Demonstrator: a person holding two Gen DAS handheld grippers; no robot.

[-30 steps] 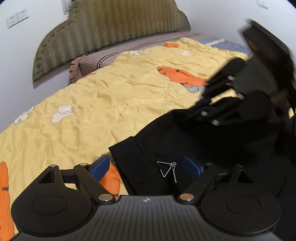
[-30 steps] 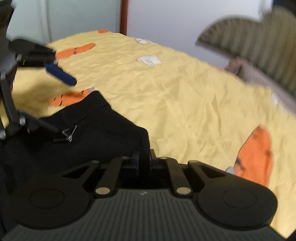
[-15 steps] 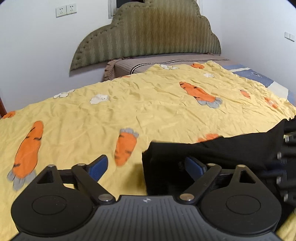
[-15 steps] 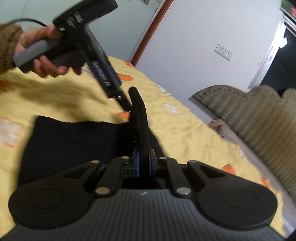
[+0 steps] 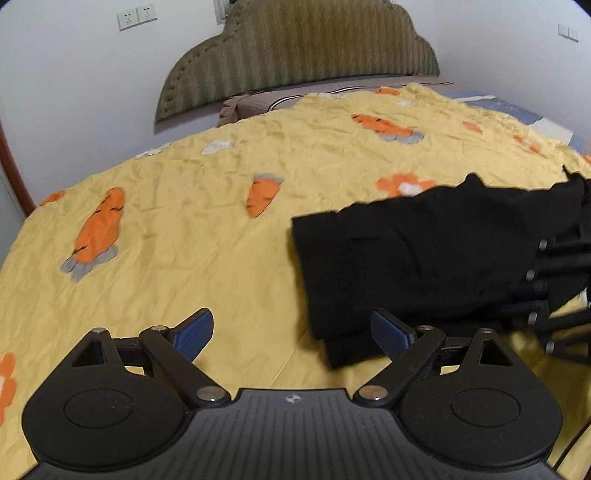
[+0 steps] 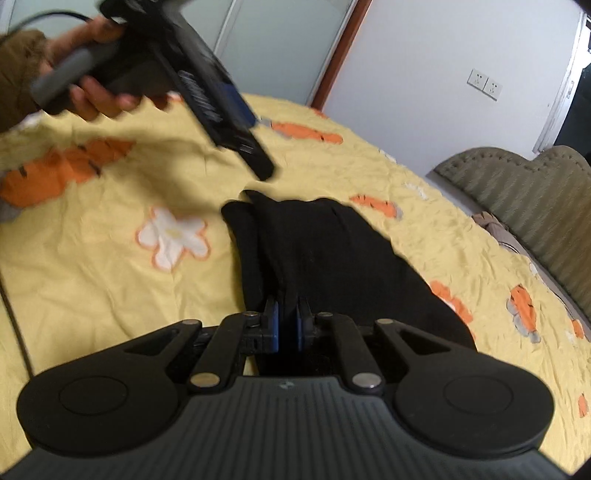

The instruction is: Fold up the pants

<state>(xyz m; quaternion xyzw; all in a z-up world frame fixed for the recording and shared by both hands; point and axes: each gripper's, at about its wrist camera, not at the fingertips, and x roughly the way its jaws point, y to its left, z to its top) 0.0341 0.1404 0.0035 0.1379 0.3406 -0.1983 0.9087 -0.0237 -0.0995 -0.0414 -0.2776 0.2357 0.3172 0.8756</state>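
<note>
Black pants [image 5: 417, 254] lie folded in a stack on the yellow bedspread; they also show in the right wrist view [image 6: 332, 254]. My left gripper [image 5: 291, 328] is open and empty, held above the bed just left of the pants' near corner. In the right wrist view it [image 6: 258, 162] hangs above the far end of the pants, held in a hand. My right gripper [image 6: 287, 317] is shut on a fold of the pants at their near edge. In the left wrist view its linkage [image 5: 554, 280] shows at the right edge against the pants.
The bed is covered by a yellow bedspread [image 5: 184, 229] with orange carrot and flower prints. A green padded headboard [image 5: 295, 51] and a brown pillow [image 5: 251, 105] stand at the far end. White walls with sockets [image 5: 136, 16] and a door frame [image 6: 332, 55] surround the bed.
My left gripper let go and pulled back to the left of the pants. My right gripper lowered its held fold, so the pants now lie flatter in a stack.
</note>
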